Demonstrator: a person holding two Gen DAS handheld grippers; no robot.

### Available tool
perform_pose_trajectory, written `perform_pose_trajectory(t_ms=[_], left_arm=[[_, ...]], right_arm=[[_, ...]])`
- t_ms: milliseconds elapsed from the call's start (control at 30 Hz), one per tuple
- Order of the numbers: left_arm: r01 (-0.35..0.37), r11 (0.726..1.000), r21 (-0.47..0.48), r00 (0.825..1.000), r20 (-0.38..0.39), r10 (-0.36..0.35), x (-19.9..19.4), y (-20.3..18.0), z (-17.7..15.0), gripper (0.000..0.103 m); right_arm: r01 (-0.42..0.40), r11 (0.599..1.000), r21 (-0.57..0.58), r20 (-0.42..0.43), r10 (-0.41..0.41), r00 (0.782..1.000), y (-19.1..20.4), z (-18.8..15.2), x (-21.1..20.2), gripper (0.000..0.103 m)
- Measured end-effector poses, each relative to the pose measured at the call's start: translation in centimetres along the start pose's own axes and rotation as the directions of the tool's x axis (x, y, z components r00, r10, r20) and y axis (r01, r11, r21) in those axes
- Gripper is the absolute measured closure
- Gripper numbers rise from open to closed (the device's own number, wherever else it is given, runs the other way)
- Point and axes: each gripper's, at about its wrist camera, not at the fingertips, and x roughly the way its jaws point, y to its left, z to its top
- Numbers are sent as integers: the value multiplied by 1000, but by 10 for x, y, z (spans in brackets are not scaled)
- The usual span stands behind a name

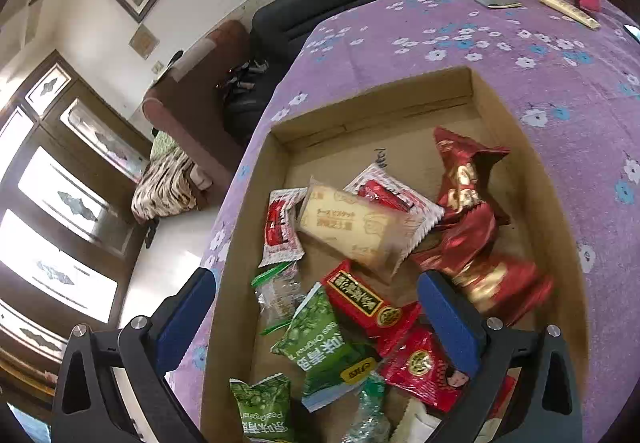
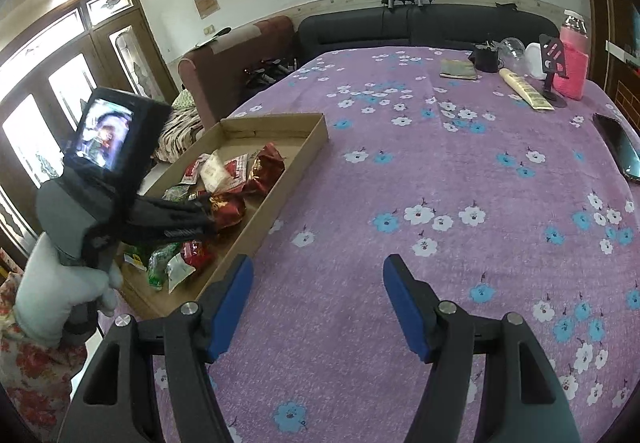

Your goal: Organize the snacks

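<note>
A shallow cardboard box (image 1: 472,83) lies on the purple flowered cloth (image 1: 520,43) and holds several snack packets: a pale yellow biscuit pack (image 1: 352,227), shiny red packs (image 1: 468,195), a red bar (image 1: 360,299) and green pea packs (image 1: 320,343). My left gripper (image 1: 316,307) is open and empty, hovering over the near end of the box. In the right wrist view the box (image 2: 280,121) is at the left with the left gripper (image 2: 192,219) reaching over it. My right gripper (image 2: 318,303) is open and empty above bare cloth to the right of the box.
At the far right of the table stand a pink-sleeved bottle (image 2: 574,59), a phone stand (image 2: 554,63), a cream tube (image 2: 524,89), a small booklet (image 2: 458,69) and a dark cup (image 2: 486,59). A black phone (image 2: 618,147) lies at the right edge. A dark sofa (image 2: 400,27) is behind.
</note>
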Motion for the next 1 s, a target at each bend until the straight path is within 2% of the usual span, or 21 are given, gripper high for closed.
perform_pose_trajectory(t_ms=[67, 133, 233, 267, 300, 400, 433, 467, 500, 533, 567, 600, 667, 733, 767, 800, 833, 900, 1000], left_arm=[[41, 999, -35, 999, 34, -40, -11, 7, -1, 1], [84, 994, -74, 992, 99, -76, -31, 17, -3, 1], [102, 985, -138, 964, 257, -64, -79, 40, -10, 1], [108, 980, -169, 944, 327, -48, -103, 52, -16, 1], [117, 972, -202, 916, 401, -27, -130, 65, -23, 1], [170, 952, -253, 838, 546, -5, -187, 95, -41, 0], [230, 936, -267, 798, 603, -24, -208, 107, -51, 0], [282, 918, -280, 775, 630, -46, -218, 115, -56, 0], [358, 883, -305, 758, 647, -84, -223, 124, -61, 0], [416, 846, -332, 753, 647, -117, -220, 131, -65, 0], [445, 819, -362, 761, 635, -133, -213, 135, -68, 0], [443, 801, -402, 787, 603, -132, -200, 137, -71, 1], [360, 815, -454, 843, 533, -75, -183, 133, -73, 0], [218, 839, -498, 892, 451, 36, -174, 123, -77, 0], [153, 848, -507, 901, 425, 92, -171, 118, -78, 0], [127, 852, -507, 901, 419, 115, -169, 115, -81, 0], [135, 854, -502, 904, 416, 101, -165, 113, -80, 0], [187, 854, -485, 929, 370, 7, -150, 109, -79, 0], [203, 845, -495, 949, 311, -46, -133, 105, -82, 0]], right_arm=[[-2, 1000, 6, 1, 2, 1000, -2, 1, -1, 36], [-5, 1000, 4, 3, 5, 1000, -2, 2, -1, 36], [-10, 1000, -13, 21, 10, 1000, 4, 4, -5, 36], [-13, 1000, -21, 30, 13, 999, 6, 4, -8, 36], [-14, 1000, -27, 37, 15, 999, 8, 5, -10, 36], [-21, 998, -55, 76, 25, 997, 19, 9, -17, 36], [-27, 998, -63, 88, 32, 996, 24, 11, -19, 35], [-39, 996, -76, 103, 47, 994, 31, 13, -21, 35], [-48, 995, -87, 110, 57, 992, 37, 15, -21, 33], [-54, 994, -100, 116, 66, 991, 44, 17, -21, 32], [-59, 992, -115, 118, 73, 990, 51, 17, -21, 30], [-65, 989, -132, 114, 80, 990, 58, 18, -20, 30], [-79, 982, -170, 100, 97, 990, 72, 14, -19, 30], [-83, 976, -203, 96, 104, 990, 81, 7, -19, 28], [-77, 972, -222, 94, 100, 991, 86, 3, -18, 26], [-73, 970, -233, 90, 96, 991, 90, -1, -17, 26], [-77, 967, -243, 79, 99, 992, 95, -4, -15, 26], [-96, 964, -249, 53, 112, 992, 102, -9, -9, 26], [-110, 957, -268, 25, 121, 992, 112, -16, -3, 26]])
